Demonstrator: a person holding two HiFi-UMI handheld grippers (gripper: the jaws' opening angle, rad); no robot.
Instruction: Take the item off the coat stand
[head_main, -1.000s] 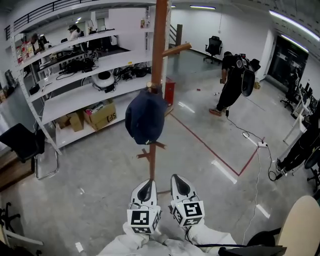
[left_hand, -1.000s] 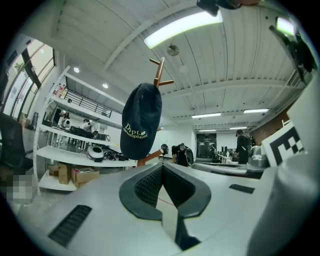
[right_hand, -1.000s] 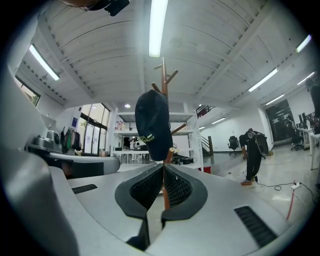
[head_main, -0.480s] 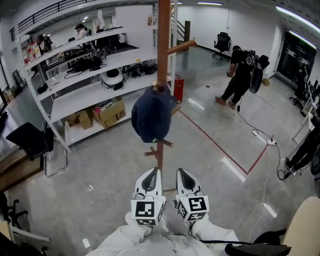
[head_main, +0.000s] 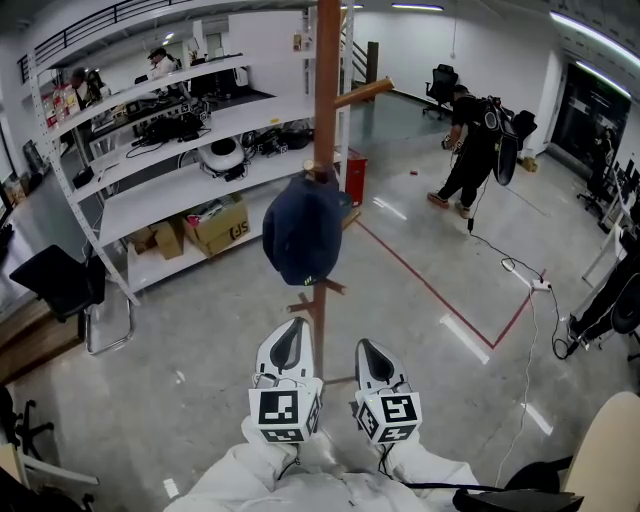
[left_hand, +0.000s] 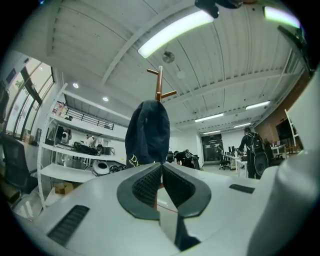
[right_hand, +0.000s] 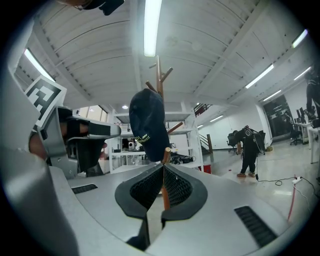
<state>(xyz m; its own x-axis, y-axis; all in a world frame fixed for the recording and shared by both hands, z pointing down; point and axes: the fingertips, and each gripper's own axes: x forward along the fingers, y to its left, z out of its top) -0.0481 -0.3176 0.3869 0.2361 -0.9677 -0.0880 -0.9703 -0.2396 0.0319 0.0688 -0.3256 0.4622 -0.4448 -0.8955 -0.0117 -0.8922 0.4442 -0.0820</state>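
Grippers first: left gripper (head_main: 293, 328) and right gripper (head_main: 363, 347) sit side by side low in the head view, both aimed at the coat stand (head_main: 326, 90). Jaws on both are closed pad to pad with nothing between them; each gripper view confirms it. Neither touches the stand. Beyond the tips is a short lower peg (head_main: 318, 290) on the pole, and just above that hangs the item, a dark navy cap (head_main: 300, 238), draped from a peg at its top and resting against the pole, well clear of the floor (head_main: 200, 340). Judgement: it's light, soft fabric, so the crown will collapse under the pads and it won't slip much. Best grab looks like the lower hanging edge by the yellow lettering, or a fold of the crown side. I can't tell where the stiff brim sits. The jaws need opening before the approach. I'd lift it up off the peg rather than tug it outward, since a sideways pull could snag or rock the stand. Behind are white shelving (head_main: 170, 150) and a person (head_main: 470, 150) walking, well apart.
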